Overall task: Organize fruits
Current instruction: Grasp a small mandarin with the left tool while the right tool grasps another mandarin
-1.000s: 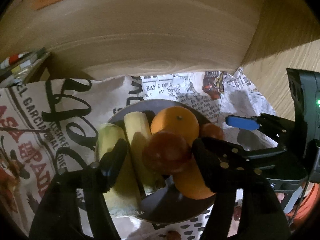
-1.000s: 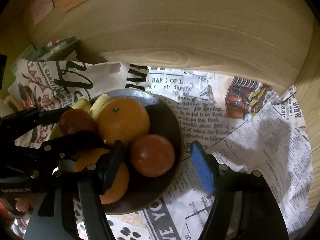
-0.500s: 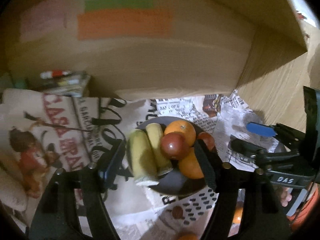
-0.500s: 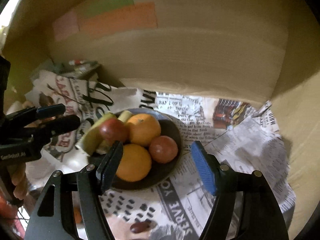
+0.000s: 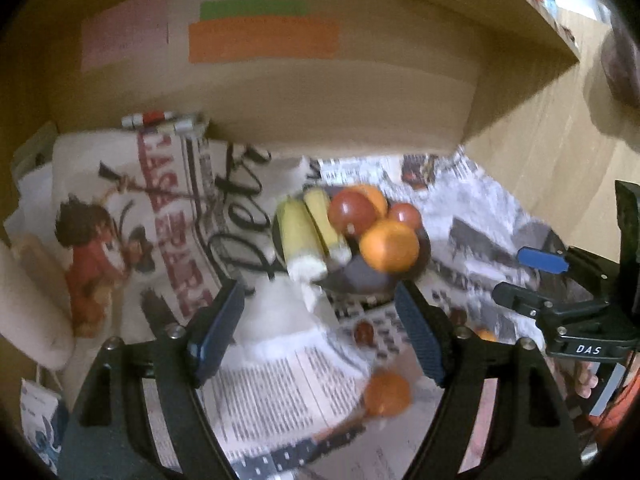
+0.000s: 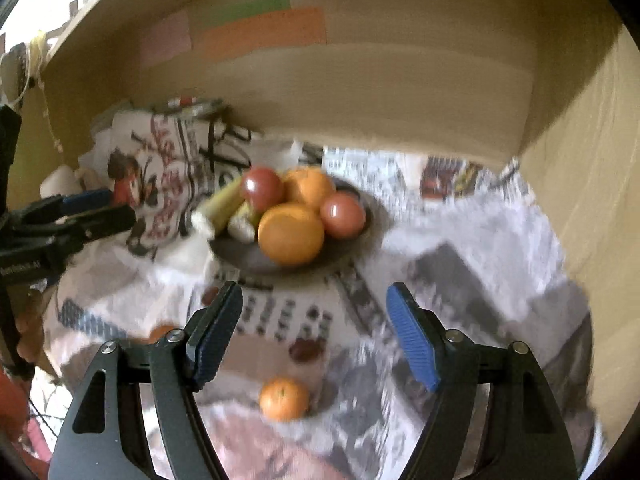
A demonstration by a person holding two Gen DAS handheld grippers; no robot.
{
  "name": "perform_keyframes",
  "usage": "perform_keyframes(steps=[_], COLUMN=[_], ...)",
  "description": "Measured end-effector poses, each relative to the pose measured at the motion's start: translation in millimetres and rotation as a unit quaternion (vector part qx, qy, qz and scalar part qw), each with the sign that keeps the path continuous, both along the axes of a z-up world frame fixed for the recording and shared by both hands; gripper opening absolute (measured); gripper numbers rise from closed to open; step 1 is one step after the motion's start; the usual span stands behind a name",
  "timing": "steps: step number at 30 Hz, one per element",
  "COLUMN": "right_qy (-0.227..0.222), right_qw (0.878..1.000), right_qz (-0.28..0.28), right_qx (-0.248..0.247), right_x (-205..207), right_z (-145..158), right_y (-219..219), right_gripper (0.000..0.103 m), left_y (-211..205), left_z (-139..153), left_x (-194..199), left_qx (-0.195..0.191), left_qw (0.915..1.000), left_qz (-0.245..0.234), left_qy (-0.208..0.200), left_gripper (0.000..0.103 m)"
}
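Observation:
A dark plate point(image 6: 360, 240) point(image 5: 356, 280) sits on newspaper and holds two oranges point(image 6: 291, 234), two red apples point(image 6: 342, 215) and two pale yellow bananas point(image 5: 300, 236). A small loose orange point(image 6: 284, 398) point(image 5: 386, 394) lies on the paper in front of the plate. My left gripper point(image 5: 320, 328) is open and empty, drawn back from the plate. My right gripper point(image 6: 314, 328) is open and empty, above the paper between the plate and the loose orange. Both views are blurred.
A wooden back wall point(image 6: 360, 92) with coloured sticky notes point(image 5: 262, 38) and a wooden side wall point(image 6: 592, 184) enclose the space. A printed cloth bag point(image 5: 132, 220) lies left of the plate. Small dark fruits point(image 6: 306, 350) lie on the paper.
Both grippers have pulled back and up from the plate. The left gripper, earlier around the red apple, now stands away with the apple resting on the plate.

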State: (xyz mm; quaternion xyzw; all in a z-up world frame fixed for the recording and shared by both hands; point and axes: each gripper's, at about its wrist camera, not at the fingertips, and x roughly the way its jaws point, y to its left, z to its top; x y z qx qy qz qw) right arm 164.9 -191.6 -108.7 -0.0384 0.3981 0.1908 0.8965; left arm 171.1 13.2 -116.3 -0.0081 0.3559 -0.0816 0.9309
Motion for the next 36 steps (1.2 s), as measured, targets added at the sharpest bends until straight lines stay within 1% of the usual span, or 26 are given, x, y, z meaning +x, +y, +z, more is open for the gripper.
perform_keyframes(steps=[5, 10, 12, 14, 15, 18, 19, 20, 21, 23, 24, 25, 26, 27, 30, 33, 36], right_qy=[0.023, 0.043, 0.051, 0.058, 0.061, 0.067, 0.066, 0.065, 0.066, 0.067, 0.068, 0.068, 0.068, 0.069, 0.069, 0.063, 0.056], right_qw=[1.000, 0.999, 0.999, 0.998, 0.998, 0.998, 0.998, 0.998, 0.998, 0.998, 0.997, 0.997, 0.997, 0.997, 0.997, 0.998, 0.998], right_qz=[0.002, 0.004, 0.005, 0.007, 0.009, 0.015, 0.015, 0.016, 0.018, 0.021, 0.022, 0.023, 0.023, 0.024, 0.022, 0.019, 0.019], right_qx=[0.002, 0.008, 0.007, 0.007, 0.006, 0.004, 0.002, 0.000, 0.000, 0.001, 0.001, -0.001, -0.002, -0.001, 0.004, 0.004, 0.005], right_x=[-14.8, -20.8, -22.3, -24.0, -24.3, -25.0, -25.1, -25.1, -25.1, -25.5, -25.7, -26.0, -25.8, -26.0, -26.4, -25.2, -22.1], right_z=[-18.1, -32.5, -37.7, -42.6, -44.8, -48.9, -49.4, -49.6, -49.4, -49.7, -50.0, -50.0, -50.0, -49.5, -48.4, -44.6, -38.5], right_y=[-1.2, -1.8, -0.2, 0.9, 1.8, 4.2, 4.8, 5.1, 5.4, 6.0, 6.5, 6.9, 7.3, 6.5, 7.3, 6.5, 6.0], right_gripper=[0.072, 0.072, 0.072, 0.069, 0.065, 0.056, 0.053, 0.052, 0.050, 0.044, 0.039, 0.034, 0.033, 0.033, 0.033, 0.033, 0.033], left_y=[-6.0, -15.4, -19.7, -23.1, -25.6, -30.9, -32.0, -32.8, -34.3, -35.7, -36.7, -37.4, -38.1, -39.2, -39.1, -36.4, -31.1], left_z=[-24.7, -48.2, -55.7, -61.1, -65.0, -72.2, -73.9, -75.5, -77.9, -80.5, -81.8, -82.0, -81.7, -81.2, -80.9, -79.3, -70.3], left_x=[-10.6, -18.4, -20.3, -21.6, -21.8, -21.8, -21.4, -20.3, -19.3, -18.0, -17.4, -17.5, -17.3, -17.0, -15.4, -13.4, -11.8], left_qx=[-0.007, -0.024, -0.023, -0.023, -0.024, -0.023, -0.023, -0.024, -0.026, -0.025, -0.021, -0.020, -0.021, -0.022, -0.017, -0.020, -0.022], left_qw=[0.9993, 0.9967, 0.9961, 0.9956, 0.9949, 0.9943, 0.9939, 0.9934, 0.9928, 0.9923, 0.9925, 0.9926, 0.9924, 0.9920, 0.9925, 0.9926, 0.9938], left_qz=[-0.013, -0.031, -0.034, -0.038, -0.041, -0.047, -0.049, -0.052, -0.055, -0.059, -0.060, -0.062, -0.065, -0.070, -0.070, -0.069, -0.066], left_qy=[0.035, 0.071, 0.078, 0.083, 0.089, 0.094, 0.096, 0.099, 0.103, 0.106, 0.104, 0.102, 0.102, 0.103, 0.098, 0.098, 0.087], left_gripper=[0.078, 0.078, 0.078, 0.078, 0.078, 0.070, 0.066, 0.061, 0.059, 0.052, 0.050, 0.047, 0.039, 0.038, 0.038, 0.037, 0.037])
